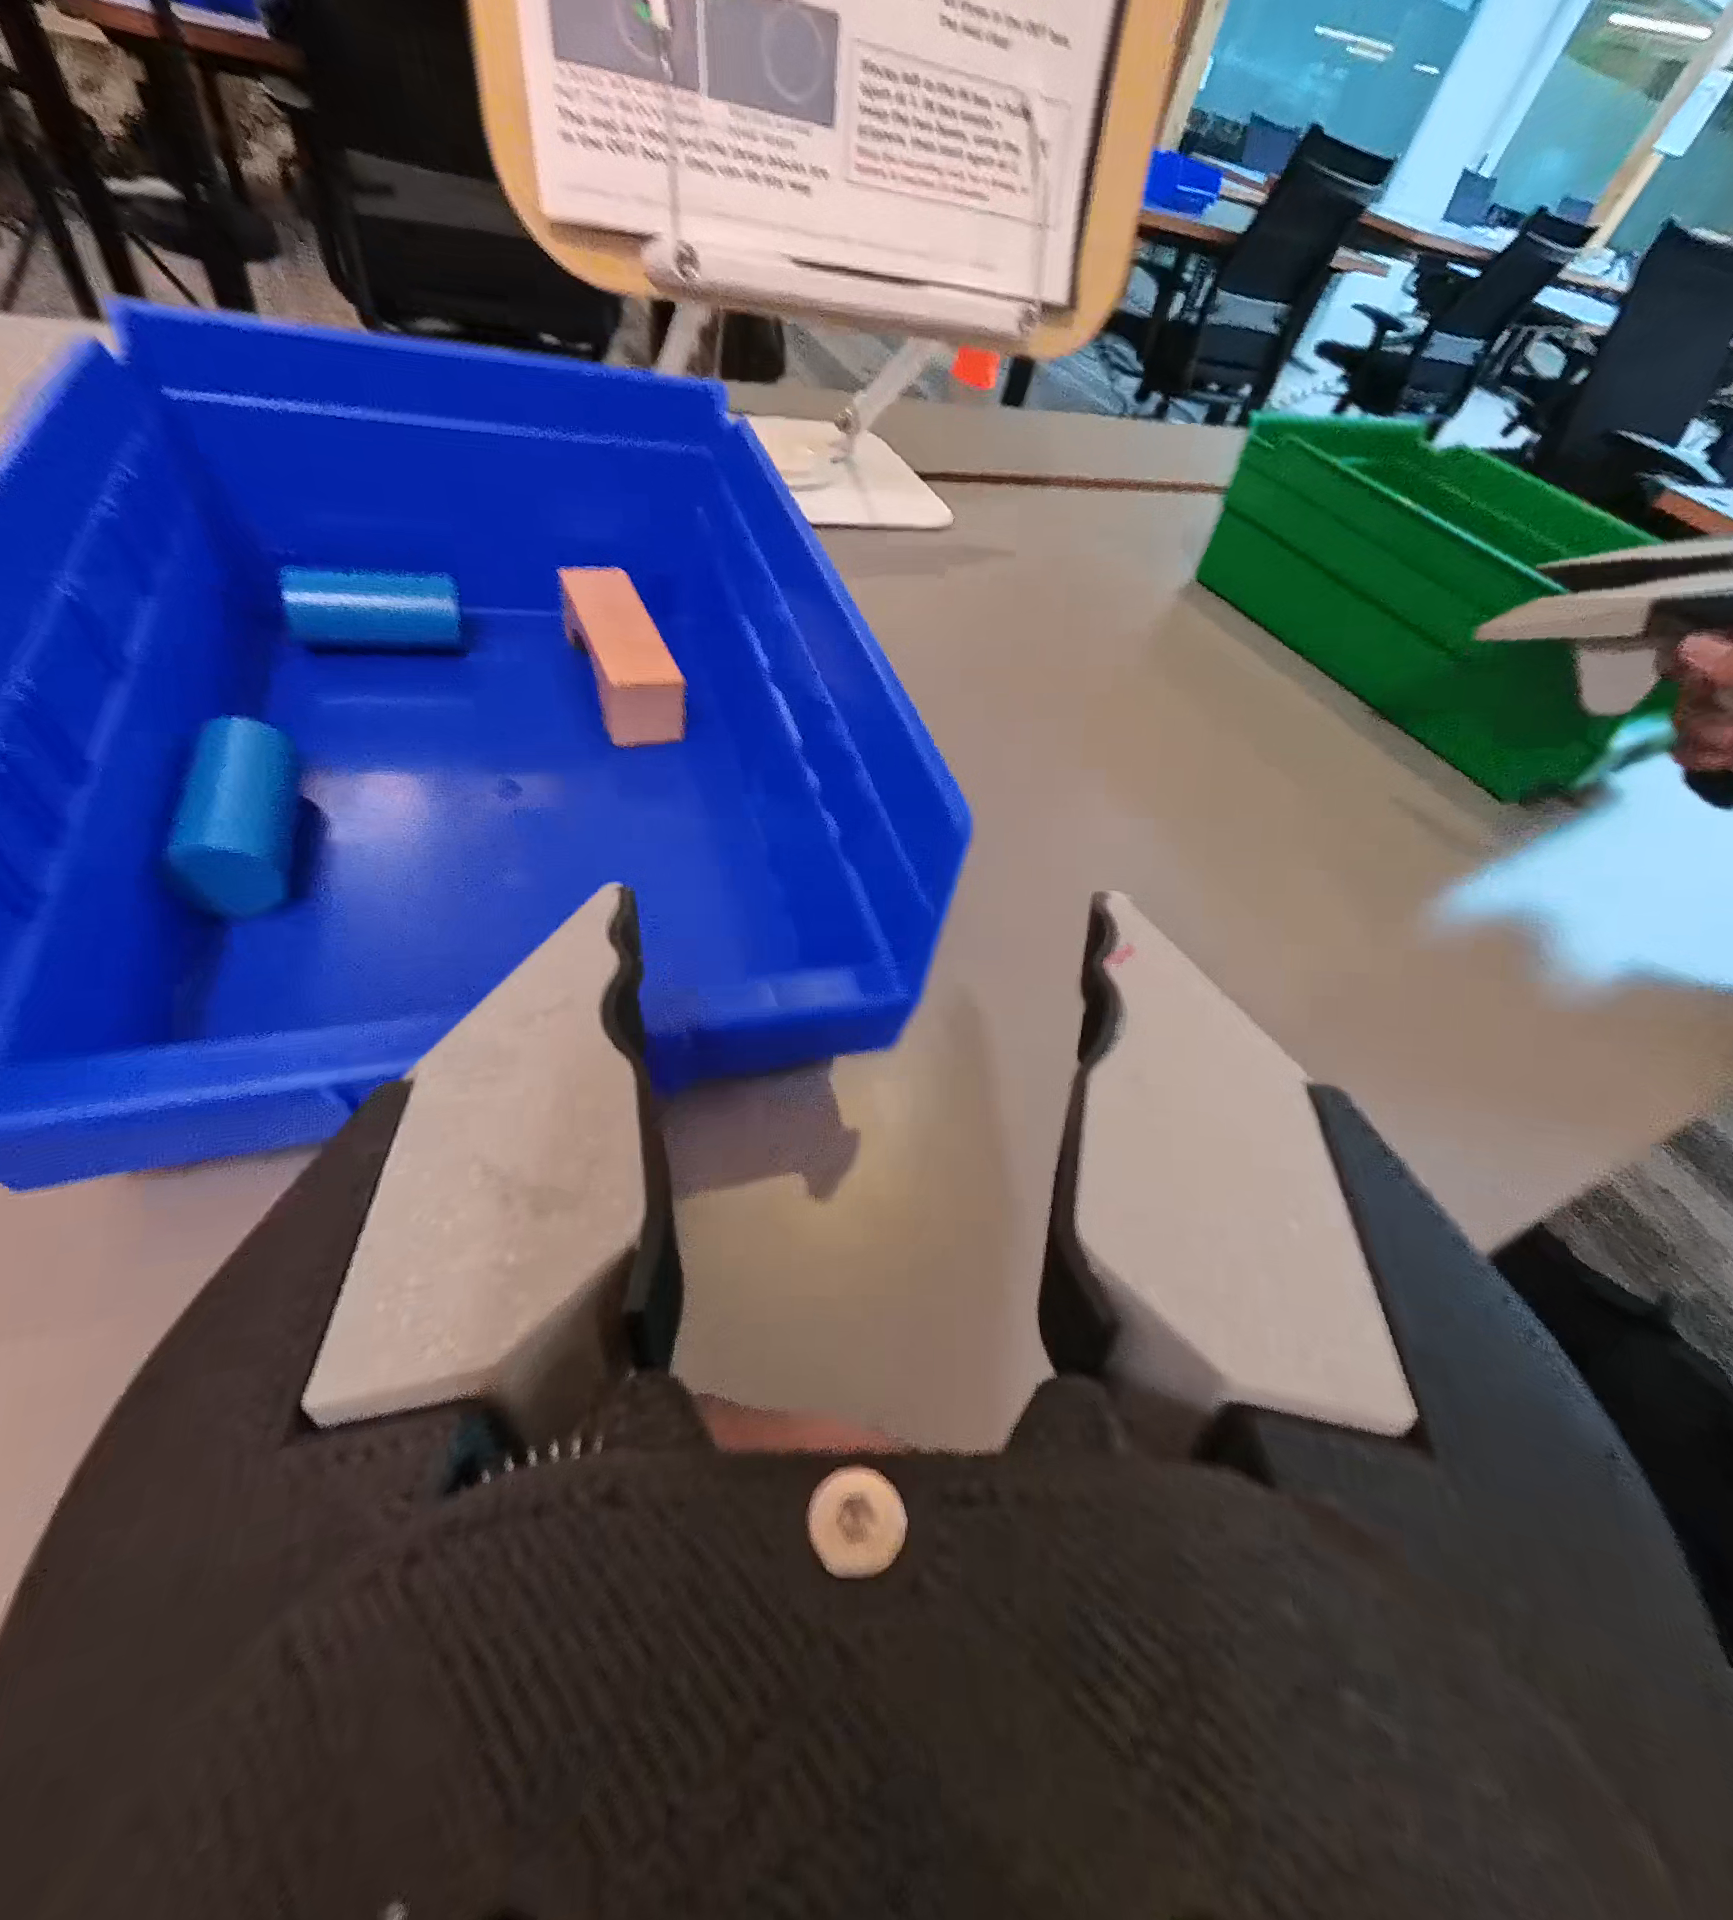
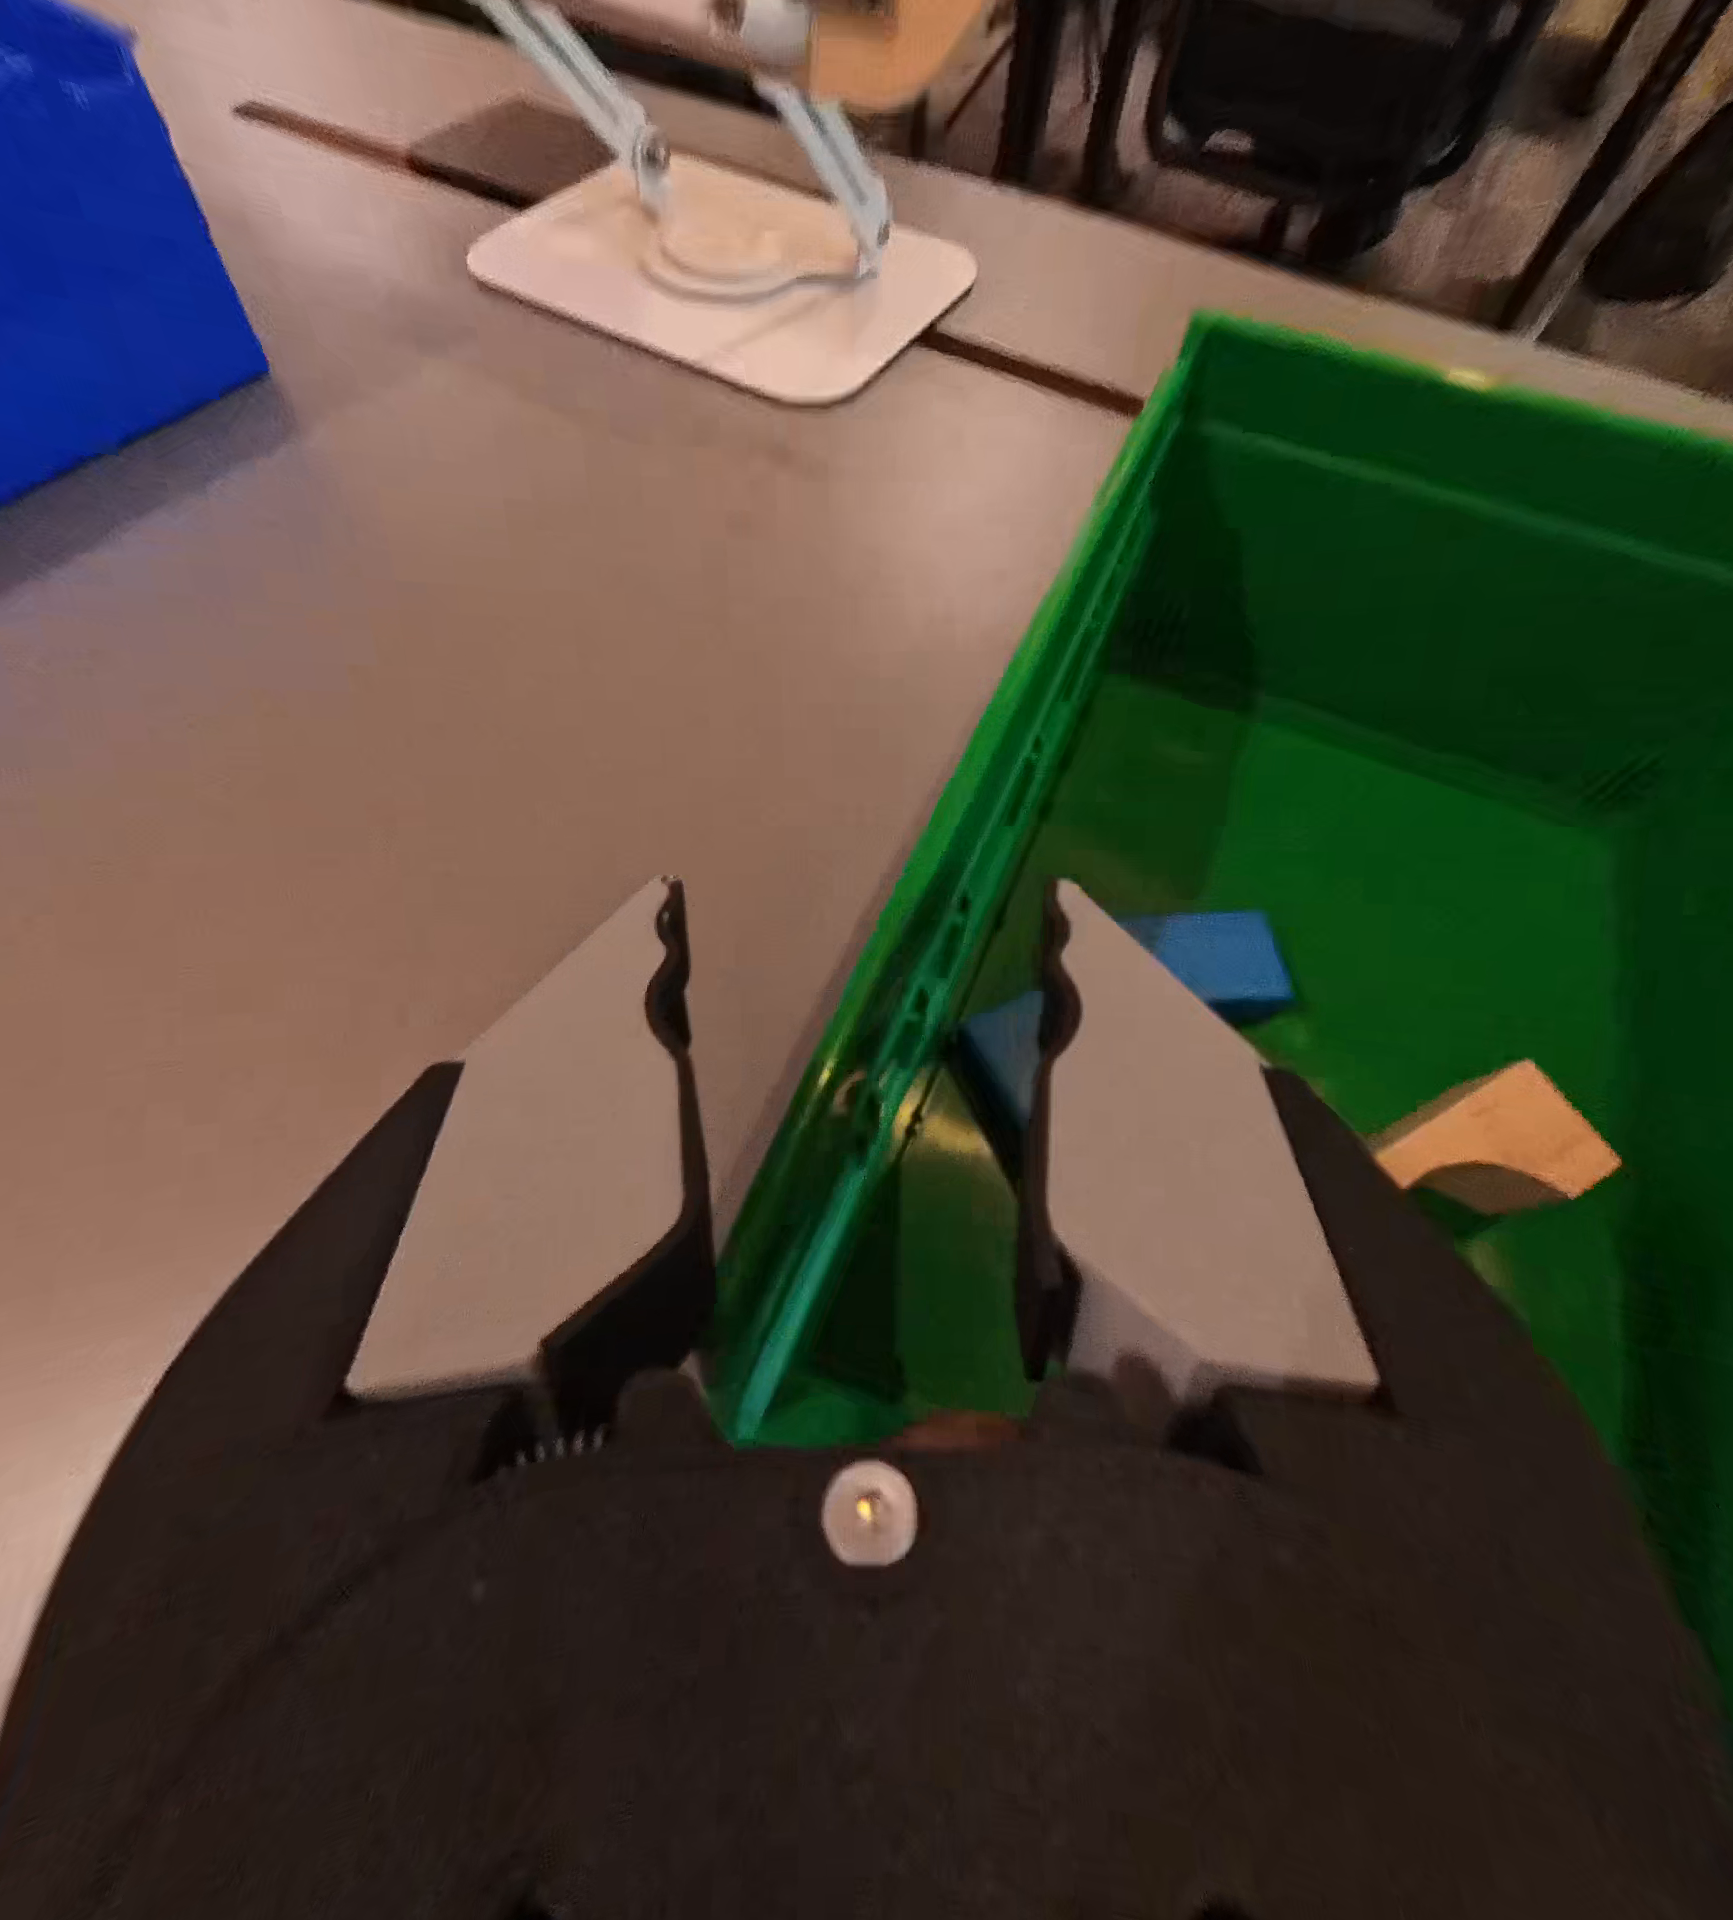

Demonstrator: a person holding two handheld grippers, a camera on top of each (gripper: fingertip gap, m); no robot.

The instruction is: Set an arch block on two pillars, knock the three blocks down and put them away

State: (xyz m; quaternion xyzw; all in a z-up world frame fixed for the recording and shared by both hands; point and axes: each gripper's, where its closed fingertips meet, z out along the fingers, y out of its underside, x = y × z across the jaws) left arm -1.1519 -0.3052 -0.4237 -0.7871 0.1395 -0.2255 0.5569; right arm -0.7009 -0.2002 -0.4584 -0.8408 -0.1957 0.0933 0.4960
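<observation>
This is an open-plan office or lab workspace. Behind the beige table (image 1: 1101,727) stand rows of black swivel chairs (image 1: 1257,260) at long desks (image 1: 1413,234), with glass partitions (image 1: 1361,73) and a white column (image 1: 1454,104) farther back and grey carpet (image 1: 1672,1226) underfoot. On the table itself a printed instruction sheet (image 1: 820,114) sits clipped to a wooden board on a white stand (image 2: 727,281), flanked by a blue plastic storage bin (image 1: 841,665) and a green one (image 1: 1361,582), which gives it the look of a set-up test station.
</observation>
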